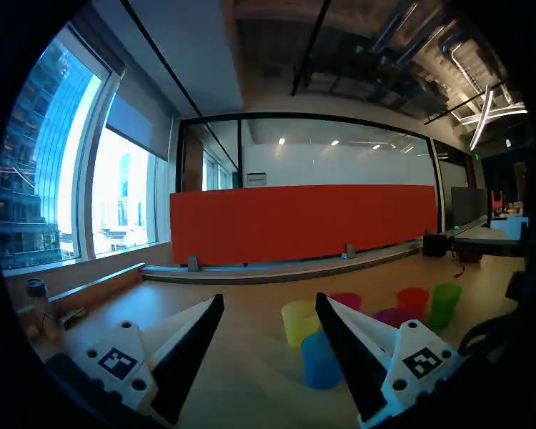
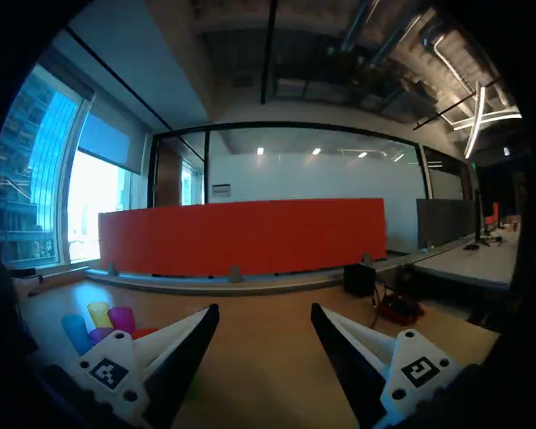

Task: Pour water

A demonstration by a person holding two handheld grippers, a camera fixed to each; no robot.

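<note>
Though bright, tapered plastic cups [image 1: 301,323] on smooth wood [image 1: 254,343].

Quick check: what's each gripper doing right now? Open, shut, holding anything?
Left gripper: open, holding nothing.
Right gripper: open, holding nothing.
</note>
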